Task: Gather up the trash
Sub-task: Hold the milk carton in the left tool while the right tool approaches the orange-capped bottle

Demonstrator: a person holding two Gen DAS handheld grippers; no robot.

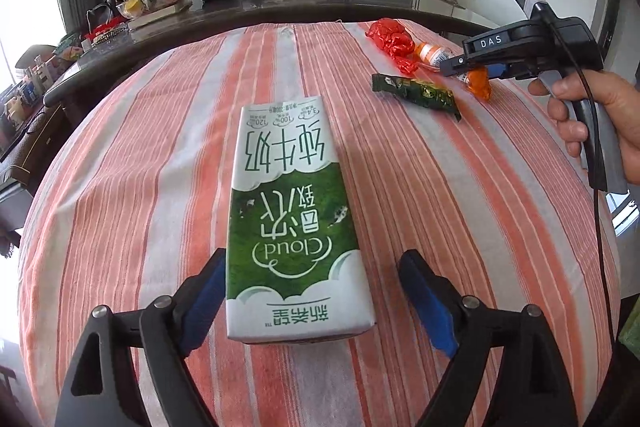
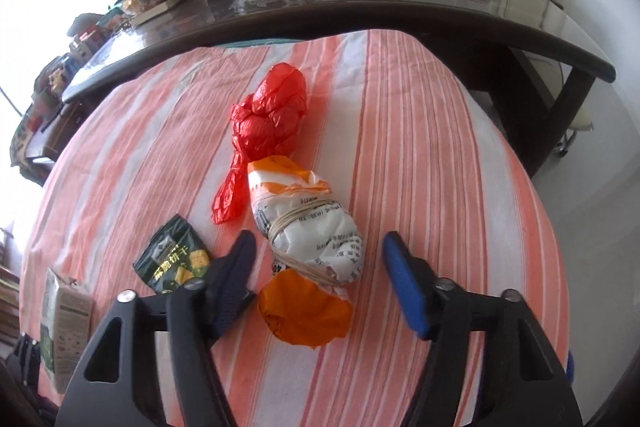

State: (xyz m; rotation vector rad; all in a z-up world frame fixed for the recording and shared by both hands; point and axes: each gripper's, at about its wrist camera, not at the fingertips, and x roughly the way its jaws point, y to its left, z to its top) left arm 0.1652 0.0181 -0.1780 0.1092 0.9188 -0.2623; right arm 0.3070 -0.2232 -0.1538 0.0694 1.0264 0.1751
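Left gripper parted, milk carton flat on striped cloth between its pads, unclamped; right gripper parted around orange-and-white bundle, beyond the carton, pads apart from it.

A green-and-white milk carton on a striped tablecloth carries, upside down to the camera, the word "Cloud", the large characters 纯牛奶 and the brand 新希望 near its closest end; smaller print there includes "100%" and "120". The right gripper bears a label reading "DAS". A dark green snack wrapper shows 饼干. Print on a white-and-orange bundle is too small to read.
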